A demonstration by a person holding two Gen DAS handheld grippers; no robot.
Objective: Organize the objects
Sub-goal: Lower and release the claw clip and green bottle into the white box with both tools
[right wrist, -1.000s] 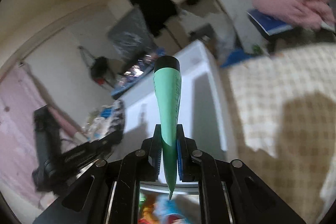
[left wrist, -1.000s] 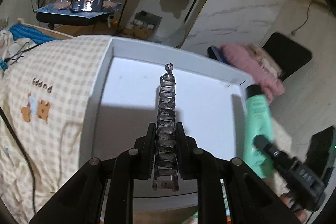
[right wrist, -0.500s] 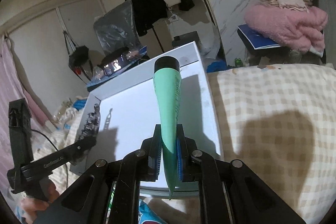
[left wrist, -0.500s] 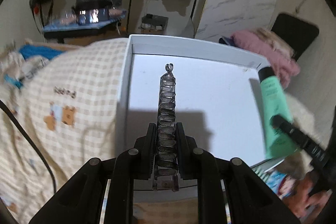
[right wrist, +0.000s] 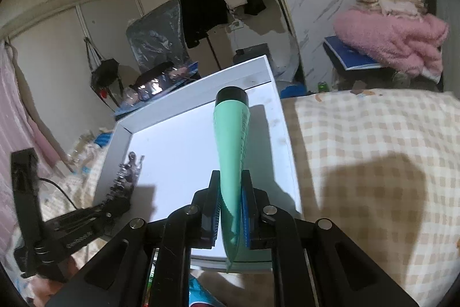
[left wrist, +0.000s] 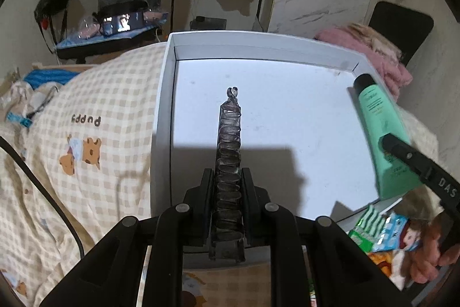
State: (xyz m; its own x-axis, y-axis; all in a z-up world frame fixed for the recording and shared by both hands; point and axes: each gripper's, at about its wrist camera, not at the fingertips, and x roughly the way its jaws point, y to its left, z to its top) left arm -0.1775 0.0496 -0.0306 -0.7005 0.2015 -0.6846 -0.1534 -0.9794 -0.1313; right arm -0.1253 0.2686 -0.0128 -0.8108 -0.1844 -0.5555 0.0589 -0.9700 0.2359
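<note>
I have both grippers over the white tray (left wrist: 169, 94), which lies on a bed with a checked cover (left wrist: 115, 117). My left gripper (left wrist: 228, 192) has its jaws clamped narrow on a dark spiral hair clip (left wrist: 229, 140), gripped low on its length so the free end sticks out forward over the tray floor. My right gripper (right wrist: 231, 209) has its jaws pinched on the flat crimped end of a green tube (right wrist: 231, 140), black cap pointing away, near the tray's right wall. I judge both things are held this way so each can be laid down lengthwise inside the tray, well apart from the other.

The tube carries small print I cannot read. The bed cover shows a bear picture and the upside-down word "puppy". The right gripper's body shows "DAS" in the left view.
</note>
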